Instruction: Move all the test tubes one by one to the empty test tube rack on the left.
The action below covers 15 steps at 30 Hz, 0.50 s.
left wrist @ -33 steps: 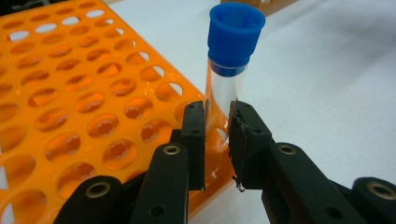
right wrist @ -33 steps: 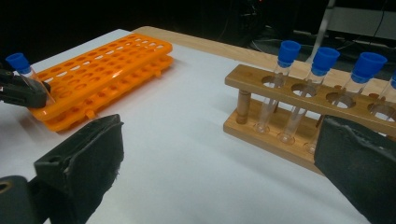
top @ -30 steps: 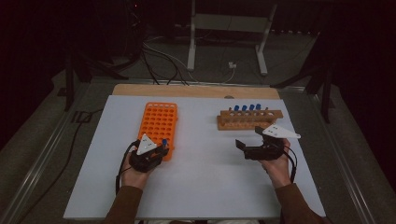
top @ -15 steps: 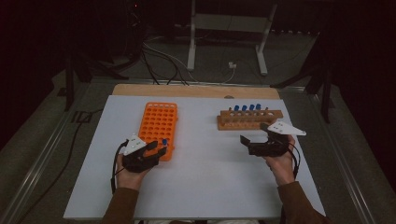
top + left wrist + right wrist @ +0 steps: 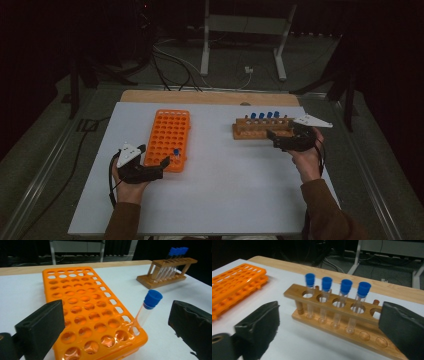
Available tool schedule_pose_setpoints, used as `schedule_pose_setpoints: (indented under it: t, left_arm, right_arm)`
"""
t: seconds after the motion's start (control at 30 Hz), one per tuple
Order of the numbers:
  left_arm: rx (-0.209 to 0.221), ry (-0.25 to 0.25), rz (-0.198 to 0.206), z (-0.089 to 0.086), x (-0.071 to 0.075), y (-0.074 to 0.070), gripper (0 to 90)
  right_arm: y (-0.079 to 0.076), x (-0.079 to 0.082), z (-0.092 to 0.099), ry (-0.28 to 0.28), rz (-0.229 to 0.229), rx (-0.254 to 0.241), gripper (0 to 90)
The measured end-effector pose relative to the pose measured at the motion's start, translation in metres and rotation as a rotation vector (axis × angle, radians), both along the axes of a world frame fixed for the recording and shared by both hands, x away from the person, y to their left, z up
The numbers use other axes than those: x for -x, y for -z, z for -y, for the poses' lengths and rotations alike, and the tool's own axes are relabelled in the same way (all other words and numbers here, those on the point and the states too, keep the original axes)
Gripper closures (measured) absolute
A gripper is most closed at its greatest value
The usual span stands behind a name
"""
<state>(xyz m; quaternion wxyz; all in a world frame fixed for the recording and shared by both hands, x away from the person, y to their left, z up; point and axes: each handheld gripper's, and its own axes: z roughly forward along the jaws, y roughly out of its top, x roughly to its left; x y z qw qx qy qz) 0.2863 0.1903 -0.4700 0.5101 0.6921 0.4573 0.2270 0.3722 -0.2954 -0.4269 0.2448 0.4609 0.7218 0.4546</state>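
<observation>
An orange tube rack (image 5: 167, 137) (image 5: 82, 312) lies left of centre on the white table top. One clear tube with a blue cap (image 5: 176, 152) (image 5: 147, 307) leans in its near right corner hole. My left gripper (image 5: 154, 155) (image 5: 117, 307) sits just before that corner. Its jaws have just been opening and now stand wide on either side of the tube, not touching it. A wooden rack (image 5: 260, 129) (image 5: 362, 315) at the right holds several blue-capped tubes (image 5: 344, 300). My right gripper (image 5: 274, 140) (image 5: 330, 308) is open in front of it, with nothing held.
The white table top (image 5: 225, 190) has a wooden strip (image 5: 200, 97) along its far edge. Cables (image 5: 175, 65) and a metal stand (image 5: 240, 30) lie on the dark floor behind. A black cable (image 5: 75, 165) runs along the left side.
My left gripper has drawn back to the left from the orange rack and opened, and the tube stands alone in the rack. My right gripper has moved right and farther away, up to the wooden rack.
</observation>
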Motion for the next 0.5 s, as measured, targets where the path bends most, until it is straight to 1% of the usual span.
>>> schedule_pose_setpoints:
  t: [0.07, 0.2, 0.23, 0.33, 0.37, 0.43, 0.5]
  left_arm:
    - [0.004, -0.007, 0.002, -0.001, 0.000, 0.000, 0.8]
    - [0.005, -0.023, 0.001, -0.002, 0.000, 0.002, 0.8]
    - [0.008, -0.026, -0.001, -0.002, 0.000, 0.002, 0.8]
    - [0.010, -0.032, -0.002, -0.003, 0.000, 0.002, 0.8]
    - [0.009, -0.035, -0.002, -0.003, 0.000, 0.002, 0.8]
    - [0.008, -0.038, -0.002, -0.003, 0.000, 0.002, 0.8]
    - [0.008, -0.043, 0.000, -0.003, -0.001, 0.003, 0.8]
  right_arm:
    - [0.002, -0.006, 0.002, 0.013, -0.013, -0.003, 5.3]
    - [0.005, -0.018, 0.005, 0.041, -0.033, -0.013, 10.5]
    - [0.005, -0.021, 0.006, 0.049, -0.033, -0.015, 10.9]
    - [0.005, -0.029, 0.008, 0.071, -0.033, -0.010, 15.6]
    - [0.005, -0.031, 0.009, 0.081, -0.039, -0.007, 16.4]
    - [0.007, -0.037, 0.010, 0.095, -0.049, -0.002, 21.3]
    - [0.011, -0.042, 0.012, 0.108, -0.056, 0.009, 30.4]
